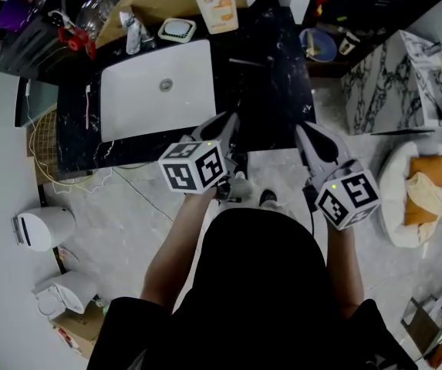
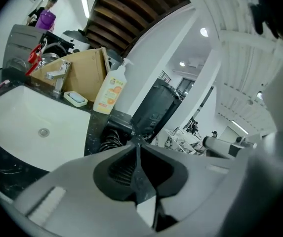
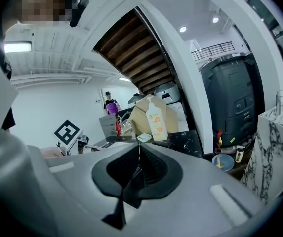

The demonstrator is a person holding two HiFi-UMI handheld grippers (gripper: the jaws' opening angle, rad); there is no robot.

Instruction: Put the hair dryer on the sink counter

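Black marble surface point(image 1: 271, 83), with a white sink basin point(image 1: 140, 102) set in its left part. Behind the basin: faucet point(image 1: 132, 33), soap dish point(image 1: 177, 29), white pump bottle point(image 1: 217, 2), cardboard box point(image 1: 147, 6).

Hair dryer point(image 2: 116, 124): dark body with coiled cord point(image 2: 106, 142), lying on the surface to the right of the basin. Seen only in the left gripper view; in the head view it does not stand out against the black stone.

Left hand-held gripper point(image 2: 136, 143): jaws drawn together, only a thin seam between them and nothing visible in it. Tips sit just short of the hair dryer; cannot tell whether they touch it. In the head view it hangs over the front edge of the surface, right of the basin.

Right hand-held gripper point(image 3: 139, 145): jaws closed together, nothing between them. In the head view it is held near the surface's front right corner, apart from the left one.
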